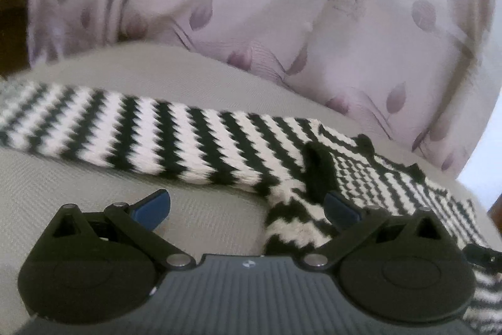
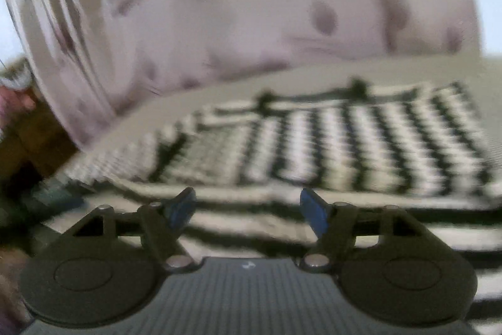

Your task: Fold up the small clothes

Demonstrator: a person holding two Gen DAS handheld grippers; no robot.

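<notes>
Lying flat for folding, the striped knit [image 1: 131,127] sat at 12 o'clock; left gripper [image 1: 248,209] and right gripper [image 2: 248,209] both hung released, empty.

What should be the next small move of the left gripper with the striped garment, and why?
Probably close the left gripper on the striped garment's sleeve cuff. Its jaws stand open, and the cuff already lies between the blue fingers, while the sleeve stretches out unfolded across the grey surface.
</notes>
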